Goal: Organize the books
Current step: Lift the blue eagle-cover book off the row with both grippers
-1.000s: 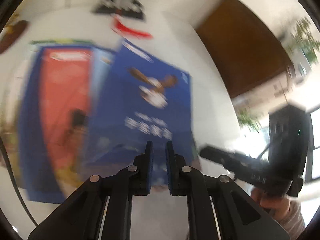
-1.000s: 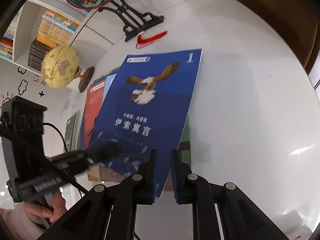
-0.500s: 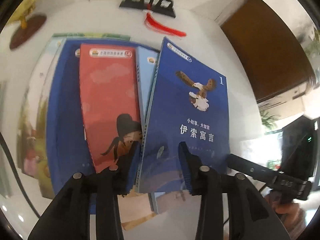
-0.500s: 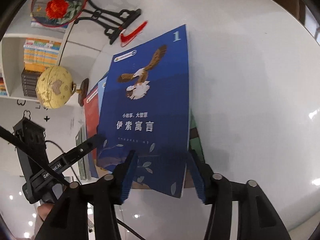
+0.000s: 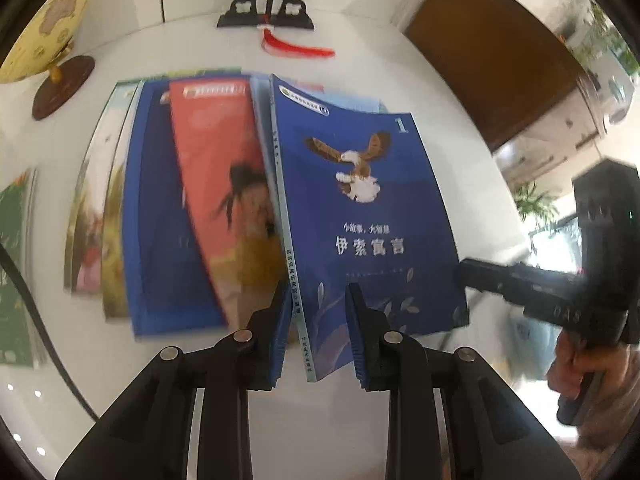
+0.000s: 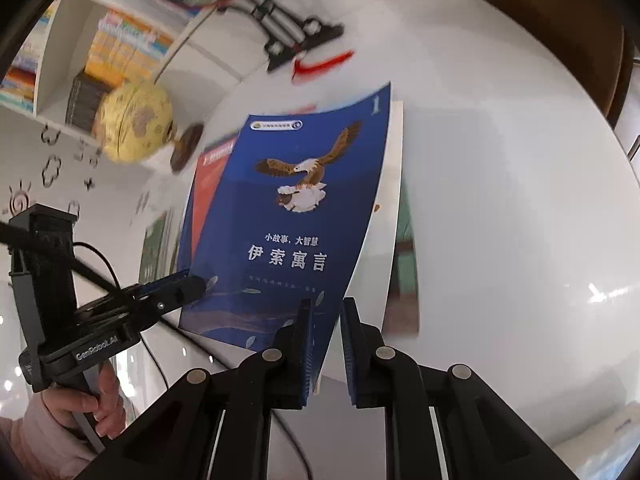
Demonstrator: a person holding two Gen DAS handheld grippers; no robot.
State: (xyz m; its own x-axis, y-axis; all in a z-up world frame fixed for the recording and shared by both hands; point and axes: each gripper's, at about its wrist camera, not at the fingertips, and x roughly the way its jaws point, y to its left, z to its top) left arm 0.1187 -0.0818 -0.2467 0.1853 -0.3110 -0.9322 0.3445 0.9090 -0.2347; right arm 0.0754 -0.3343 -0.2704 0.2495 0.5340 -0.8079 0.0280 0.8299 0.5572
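Blue eagle book (image 5: 360, 216) lies on top of the spread of books on the white desk (image 6: 500, 200), near edge lifting. Your left claw (image 5: 316, 332) is closing over its spine corner; your right claw (image 6: 326, 340) is closing on the cover's free corner. Let both pads seat fully before raising, and lift both hands level so the cover does not peel open.

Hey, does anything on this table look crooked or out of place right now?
Yes. The blue eagle book sits skewed atop the fanned pile, overhanging the red book, its near edge lifted and bent between both closing grippers, left and right.
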